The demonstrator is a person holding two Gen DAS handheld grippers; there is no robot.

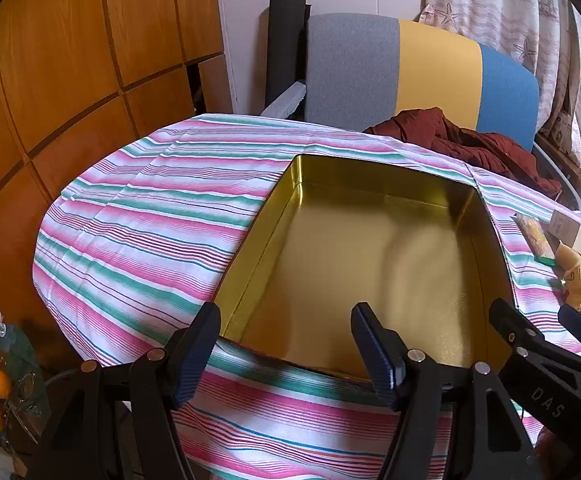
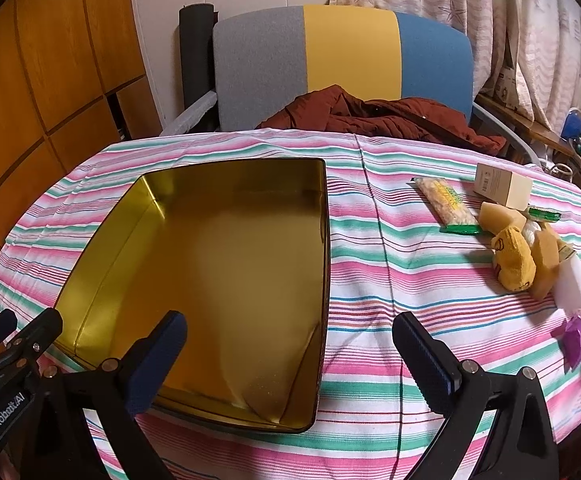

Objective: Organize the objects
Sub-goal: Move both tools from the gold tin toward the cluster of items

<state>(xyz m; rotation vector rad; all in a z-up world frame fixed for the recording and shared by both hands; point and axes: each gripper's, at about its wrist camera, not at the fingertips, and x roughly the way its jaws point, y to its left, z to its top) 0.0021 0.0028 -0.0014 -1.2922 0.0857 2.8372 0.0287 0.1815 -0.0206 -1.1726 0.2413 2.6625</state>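
The desk [image 2: 370,280] carries a pink, green and white striped cloth [image 1: 138,216] across its whole top. Beyond its far edge stands a chair [image 2: 342,52] with a grey, yellow and blue back, and a dark red garment [image 2: 378,116] is heaped on it. Wood panelling [image 1: 70,60] fills the room at 9 to 11 o'clock; patterned curtains [image 2: 490,8] hang at 1 to 2 o'clock.

An open gold tin [image 2: 218,264] sits flat on the cloth, left of centre in the right wrist view. Nothing lies inside it.

The loose items lie in a cluster at 3 o'clock, well apart from the tin: a snack pack [image 2: 446,204], a small box [image 2: 502,186], a yellow plush [image 2: 512,258], a white block [image 2: 572,284] and a purple piece [image 2: 574,338].

The left hand-held gripper [image 1: 286,344] hangs over the tin's near rim, released, jaws apart with nothing between them. The right hand-held gripper [image 2: 290,352] is spread wide over the tin's near right corner, grasping nothing.
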